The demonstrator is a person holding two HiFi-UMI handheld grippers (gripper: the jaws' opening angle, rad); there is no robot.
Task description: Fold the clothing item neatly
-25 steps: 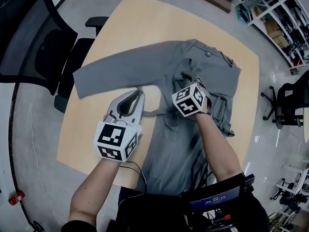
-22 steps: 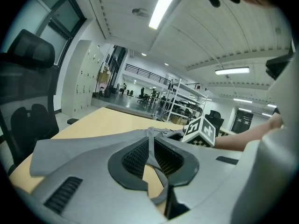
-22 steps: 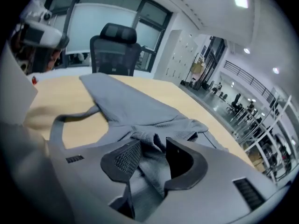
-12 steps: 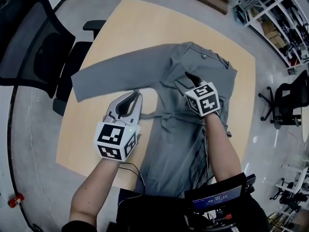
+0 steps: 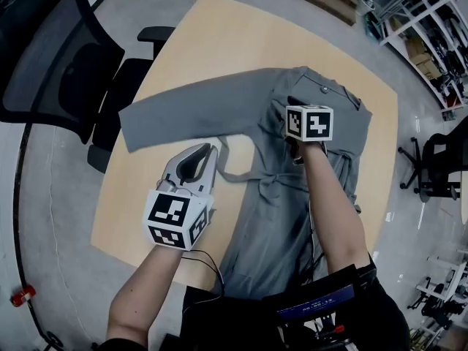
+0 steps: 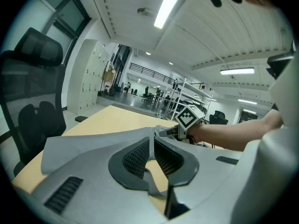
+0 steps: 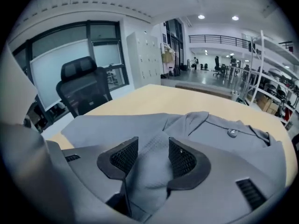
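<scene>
A: Now, where is the grey long-sleeved cloth garment [image 5: 292,210] found on the light wooden table [image 5: 212,42]?

B: It is spread flat over the table's middle. The collar [image 5: 322,86] is turned toward the table's far edge, and the hem reaches the near edge. One long sleeve [image 5: 190,108] is stretched out toward the side of the table where a black mesh office chair [image 5: 58,64] is parked.

A: What is held by the left gripper [image 5: 212,148]?

B: Its jaws are pressed together, and the thin grey fabric tie [image 5: 238,175] is pinched between them. From there the tie is looped over a bare patch of table top and joined to the garment's waist.

A: And how is the right gripper [image 7: 153,148] set?

B: It is held over the garment's chest, toward the table's far edge. Its jaws have just been opening and are spread wide. A raised fold [image 7: 149,171] of the grey cloth is seen standing between them, just below the collar. The pads are not seen to be squeezing it.
</scene>
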